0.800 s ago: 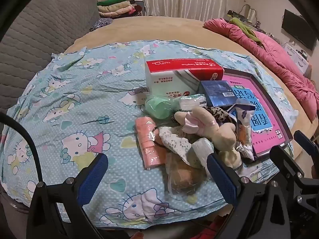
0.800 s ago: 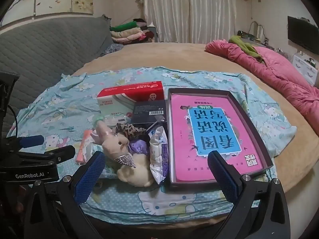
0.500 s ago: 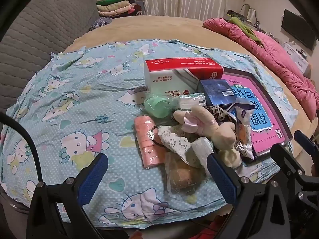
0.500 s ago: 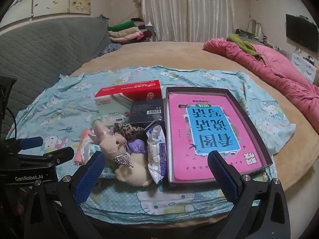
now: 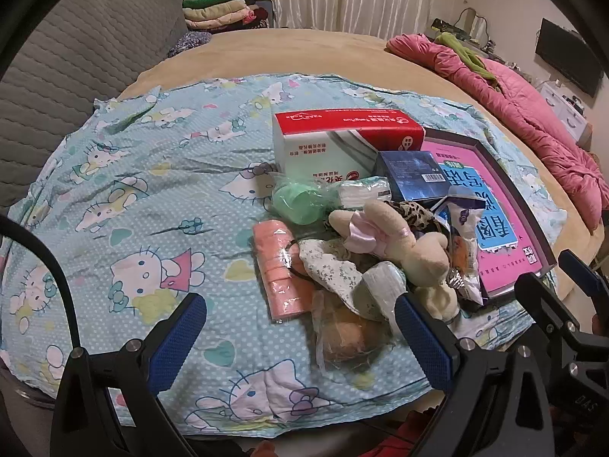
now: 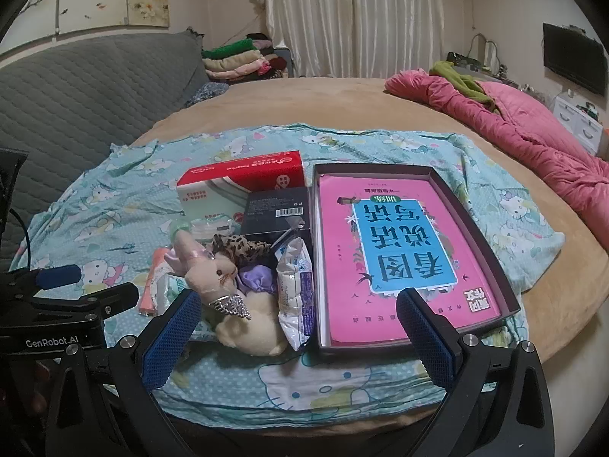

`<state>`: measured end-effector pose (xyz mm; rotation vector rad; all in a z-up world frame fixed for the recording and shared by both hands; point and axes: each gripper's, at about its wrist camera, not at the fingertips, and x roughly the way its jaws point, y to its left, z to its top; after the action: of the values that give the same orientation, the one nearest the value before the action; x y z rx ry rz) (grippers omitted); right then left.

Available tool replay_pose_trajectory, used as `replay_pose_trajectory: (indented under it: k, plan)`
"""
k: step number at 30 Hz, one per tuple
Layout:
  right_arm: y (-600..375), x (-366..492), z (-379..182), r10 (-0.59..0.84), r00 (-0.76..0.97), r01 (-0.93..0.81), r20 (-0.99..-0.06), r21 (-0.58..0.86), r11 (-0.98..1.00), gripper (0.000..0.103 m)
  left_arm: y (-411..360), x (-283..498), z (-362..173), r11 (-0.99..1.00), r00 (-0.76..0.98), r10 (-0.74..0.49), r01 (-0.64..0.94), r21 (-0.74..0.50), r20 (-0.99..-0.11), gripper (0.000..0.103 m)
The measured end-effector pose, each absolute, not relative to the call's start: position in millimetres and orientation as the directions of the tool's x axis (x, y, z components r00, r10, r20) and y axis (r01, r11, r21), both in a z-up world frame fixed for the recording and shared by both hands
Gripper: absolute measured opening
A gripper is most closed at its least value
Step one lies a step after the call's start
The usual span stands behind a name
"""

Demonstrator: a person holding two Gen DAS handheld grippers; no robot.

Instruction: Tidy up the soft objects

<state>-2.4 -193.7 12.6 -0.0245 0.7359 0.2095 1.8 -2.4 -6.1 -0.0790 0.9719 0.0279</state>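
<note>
Left gripper (image 5: pixel 300 337) jaws wide, holding nothing, hovering over near edge of patterned sheet (image 5: pixel 133 198) on bed. Right gripper (image 6: pixel 298 337) jaws wide too, empty, low before pile.

Soft objects heaped mid-sheet: plush rabbit (image 6: pixel 228 293) lying across heap, leopard-print cloth (image 6: pixel 239 247) behind it, purple fabric (image 6: pixel 255 280) just beside, floral cloth (image 5: pixel 335 272) and pink packet (image 5: pixel 279 266) at left.

Red-white tissue box (image 5: pixel 342 141) and dark box (image 6: pixel 276 209) behind heap. Dark tray (image 6: pixel 483 236) with pink book (image 6: pixel 399 259) inside, right of heap, touching wrapped pack (image 6: pixel 295 297).
</note>
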Motion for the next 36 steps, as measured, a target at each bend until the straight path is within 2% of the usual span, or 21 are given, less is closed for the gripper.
replay_pose_trajectory:
  k: [36]
  plan:
    - [-188.7, -1.5, 7.7, 0.185, 0.717, -0.216, -0.672, 0.038, 0.976, 0.103, -1.6, -0.9, -8.0, 0.996, 0.56, -0.025, -0.057, -0.069, -0.828, 0.1]
